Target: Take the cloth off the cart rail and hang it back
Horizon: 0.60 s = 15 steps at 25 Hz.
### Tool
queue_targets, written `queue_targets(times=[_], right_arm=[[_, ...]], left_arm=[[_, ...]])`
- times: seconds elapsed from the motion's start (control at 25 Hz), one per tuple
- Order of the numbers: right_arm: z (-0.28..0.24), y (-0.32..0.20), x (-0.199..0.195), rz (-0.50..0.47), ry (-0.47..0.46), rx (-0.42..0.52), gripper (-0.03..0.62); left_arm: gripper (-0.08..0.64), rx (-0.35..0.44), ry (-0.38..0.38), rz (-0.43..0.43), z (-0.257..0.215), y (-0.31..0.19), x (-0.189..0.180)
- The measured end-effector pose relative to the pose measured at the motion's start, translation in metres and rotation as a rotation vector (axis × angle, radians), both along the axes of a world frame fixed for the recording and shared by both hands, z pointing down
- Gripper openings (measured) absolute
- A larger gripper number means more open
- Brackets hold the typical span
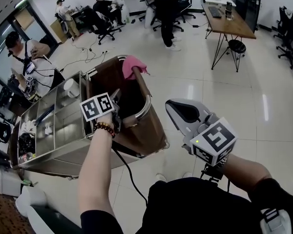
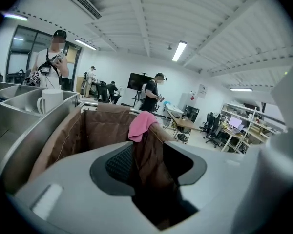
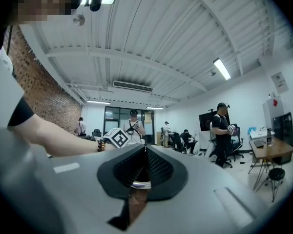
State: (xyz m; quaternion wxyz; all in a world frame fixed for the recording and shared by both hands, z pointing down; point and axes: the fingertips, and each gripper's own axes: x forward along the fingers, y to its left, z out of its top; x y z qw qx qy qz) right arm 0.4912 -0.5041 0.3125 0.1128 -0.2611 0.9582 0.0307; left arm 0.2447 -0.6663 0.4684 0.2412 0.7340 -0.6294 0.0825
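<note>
A pink cloth (image 1: 133,66) is draped over the far corner of the cart's chrome rail (image 1: 145,104), above the brown bag (image 1: 146,128) that hangs from it. In the left gripper view the cloth (image 2: 142,125) hangs ahead of the jaws. My left gripper (image 1: 116,104) sits at the near end of the rail and is open (image 2: 149,165). The bag's brown edge shows in the gap between its jaws, and no pad presses on it. My right gripper (image 1: 179,110) hovers to the right of the cart, off the cloth, shut with nothing held (image 3: 145,155).
The steel cart (image 1: 53,130) has open compartments on its left, one with a white mug (image 1: 70,87). A person (image 1: 27,57) stands beyond the cart. More people and chairs are at the back, and a wooden desk (image 1: 229,23) is at the far right.
</note>
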Motion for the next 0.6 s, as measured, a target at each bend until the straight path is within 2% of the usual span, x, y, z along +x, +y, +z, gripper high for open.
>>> queue_targets(times=[0.32, 0.48, 0.6], right_arm=[[-0.013, 0.048, -0.021, -0.026, 0.004, 0.039, -0.006], [-0.016, 0.080, -0.035, -0.023, 0.010, 0.051, -0.006], [-0.015, 0.106, -0.041, -0.014, 0.013, 0.057, -0.006]], left_arm=[[0.161, 0.186, -0.021, 0.105, -0.072, 0.071, 0.042], [0.138, 0.237, -0.016, 0.119, -0.089, 0.122, 0.049], [0.124, 0.309, -0.026, 0.151, -0.105, 0.166, 0.063]])
